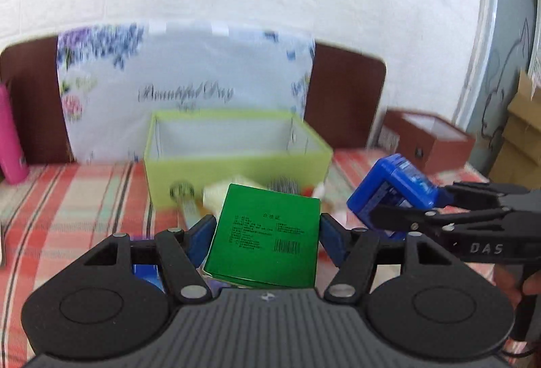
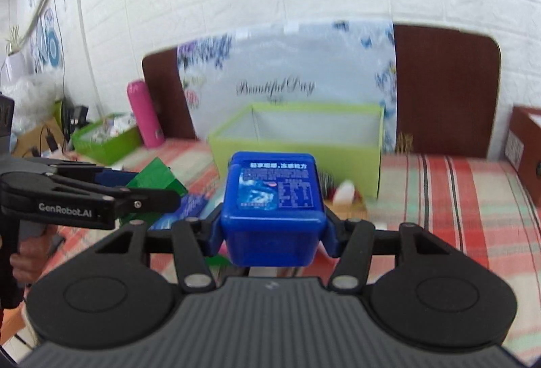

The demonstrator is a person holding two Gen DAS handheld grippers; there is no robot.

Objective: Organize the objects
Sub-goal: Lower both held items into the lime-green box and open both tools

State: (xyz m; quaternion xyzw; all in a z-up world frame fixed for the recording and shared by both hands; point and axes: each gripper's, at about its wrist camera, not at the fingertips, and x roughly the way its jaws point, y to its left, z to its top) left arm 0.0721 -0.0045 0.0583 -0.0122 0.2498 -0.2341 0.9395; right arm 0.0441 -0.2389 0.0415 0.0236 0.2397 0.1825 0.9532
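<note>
My left gripper (image 1: pixel 267 229) is shut on a green carton (image 1: pixel 265 236) with a printed label, held above the checked bedspread. My right gripper (image 2: pixel 273 226) is shut on a blue plastic box (image 2: pixel 272 209) with a label on its lid. The blue box (image 1: pixel 392 192) and right gripper (image 1: pixel 389 219) show at the right of the left wrist view; the green carton (image 2: pixel 154 178) and left gripper (image 2: pixel 162 195) show at the left of the right wrist view. An open lime-green bin (image 1: pixel 236 148) stands ahead of both, also in the right wrist view (image 2: pixel 297 138).
Small loose items lie in front of the bin (image 1: pixel 236 188). A floral cushion (image 1: pixel 186 80) leans on a brown headboard (image 2: pixel 446 87). A pink bottle (image 2: pixel 145 114) stands at the left, a brown open box (image 1: pixel 426 141) at the right, a second green bin (image 2: pixel 108 138) at far left.
</note>
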